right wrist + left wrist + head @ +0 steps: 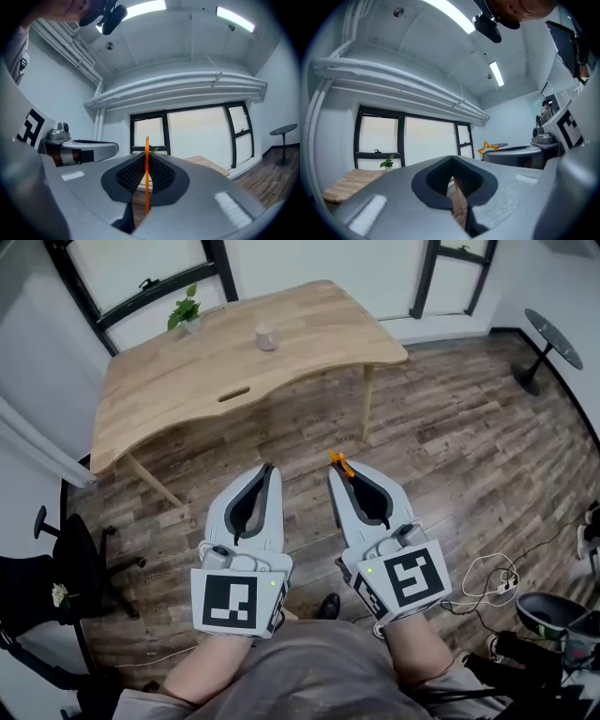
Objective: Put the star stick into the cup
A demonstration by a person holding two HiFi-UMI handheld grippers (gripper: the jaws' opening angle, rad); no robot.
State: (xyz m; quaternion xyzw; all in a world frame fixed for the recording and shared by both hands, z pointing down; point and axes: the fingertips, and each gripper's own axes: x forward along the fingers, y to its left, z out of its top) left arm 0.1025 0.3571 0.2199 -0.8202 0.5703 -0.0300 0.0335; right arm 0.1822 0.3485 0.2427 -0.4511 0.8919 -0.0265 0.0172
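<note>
The right gripper's 2 jaws are pressed together on the star stick, a thin orange strip seen edge-on that stands upright and pokes above the jaw tips. The left gripper sits at the left, level with it. Beyond the jaws are a wooden table, a black-framed window and, far right, a small round table on the wood floor.

The star stick is orange, the table pale wood, the cup greyish white.
</note>
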